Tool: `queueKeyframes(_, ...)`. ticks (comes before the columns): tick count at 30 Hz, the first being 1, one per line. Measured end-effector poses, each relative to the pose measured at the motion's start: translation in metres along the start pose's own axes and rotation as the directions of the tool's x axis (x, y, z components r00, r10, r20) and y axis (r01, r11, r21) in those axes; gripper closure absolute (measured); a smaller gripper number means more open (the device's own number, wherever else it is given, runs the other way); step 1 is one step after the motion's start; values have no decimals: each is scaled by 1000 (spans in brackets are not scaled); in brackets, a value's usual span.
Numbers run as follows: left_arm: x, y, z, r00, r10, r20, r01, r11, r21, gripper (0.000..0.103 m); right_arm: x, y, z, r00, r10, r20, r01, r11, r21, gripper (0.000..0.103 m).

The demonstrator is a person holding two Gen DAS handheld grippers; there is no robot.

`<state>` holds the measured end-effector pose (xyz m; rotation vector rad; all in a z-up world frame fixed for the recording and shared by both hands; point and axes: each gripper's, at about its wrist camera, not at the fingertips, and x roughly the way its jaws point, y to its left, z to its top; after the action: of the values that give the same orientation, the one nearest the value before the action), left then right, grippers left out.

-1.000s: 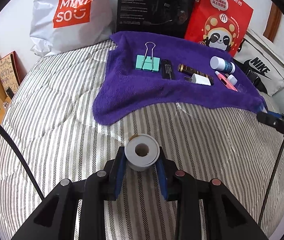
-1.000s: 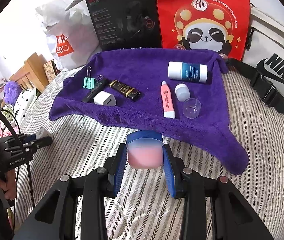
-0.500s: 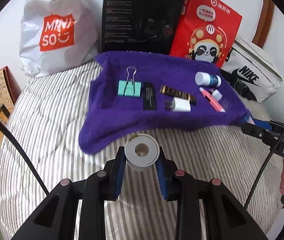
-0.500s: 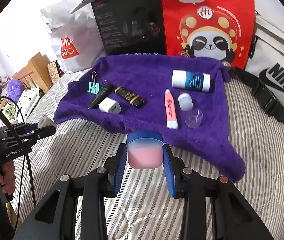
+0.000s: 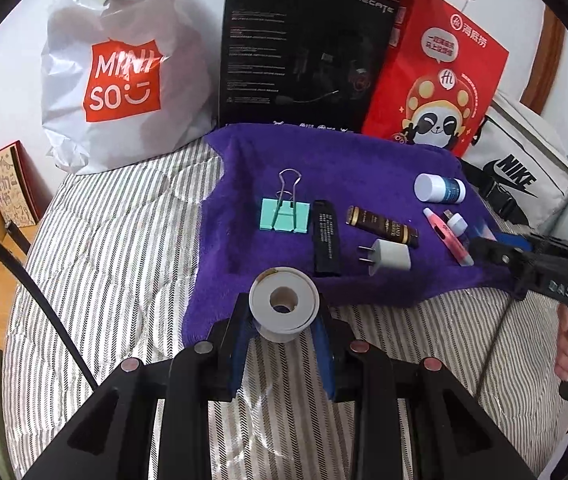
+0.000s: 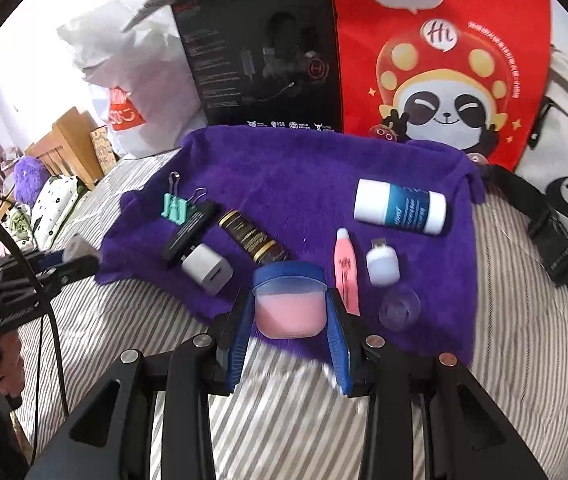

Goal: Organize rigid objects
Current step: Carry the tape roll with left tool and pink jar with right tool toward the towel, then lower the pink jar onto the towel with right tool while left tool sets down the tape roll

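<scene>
My left gripper (image 5: 284, 316) clamps a tape roll (image 5: 284, 304); my right gripper (image 6: 289, 312) clamps a pink jar (image 6: 289, 304). Behind the towel (image 5: 344, 160): MINISO bag (image 5: 124, 76), HECATE box (image 5: 304, 52), NIKE bag (image 5: 524, 168).

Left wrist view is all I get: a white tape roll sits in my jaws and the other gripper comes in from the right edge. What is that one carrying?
Observer: The right gripper is shut on a pink jar with a blue lid, over the near edge of the purple towel.
Operator: Anything on the towel that my view misses?
Observer: Yes. A small clear cup lies just right of the pink tube, near the towel's front edge.
Operator: Is the white cylinder bottle upright?
Observer: No. The white and blue bottle lies on its side, apart from the small white USB plug in front of it.
</scene>
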<state>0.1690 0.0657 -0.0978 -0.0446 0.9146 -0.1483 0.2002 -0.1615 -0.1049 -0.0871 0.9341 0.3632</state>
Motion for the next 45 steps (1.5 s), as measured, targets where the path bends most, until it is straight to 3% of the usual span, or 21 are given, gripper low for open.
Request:
queueKeyframes(6, 4, 4, 4, 1000, 11, 2, -11, 1000, -4, 75, 30, 1, 16, 998, -25, -53, 24, 1000, -15, 67)
queueKeyframes(18, 14, 13, 10, 1000, -18, -2, 18, 1000, -21, 75, 63, 5, 14, 986, -51, -160, 41, 997, -65, 67)
queueKeyframes(32, 17, 11, 18, 1000, -19, -10, 18, 1000, -10, 75, 65, 5, 15, 983, -35, -178, 17, 995, -101, 66)
queueKeyframes(38, 26, 11, 28, 1000, -19, -16, 19, 1000, -14, 75, 62, 5, 15, 981, -41, -187, 21, 994, -105, 53)
queueKeyframes(45, 47, 7, 36, 999, -12, -40, 11, 1000, -24, 75, 43, -6, 10, 988, -30, -154, 22, 998, -54, 53)
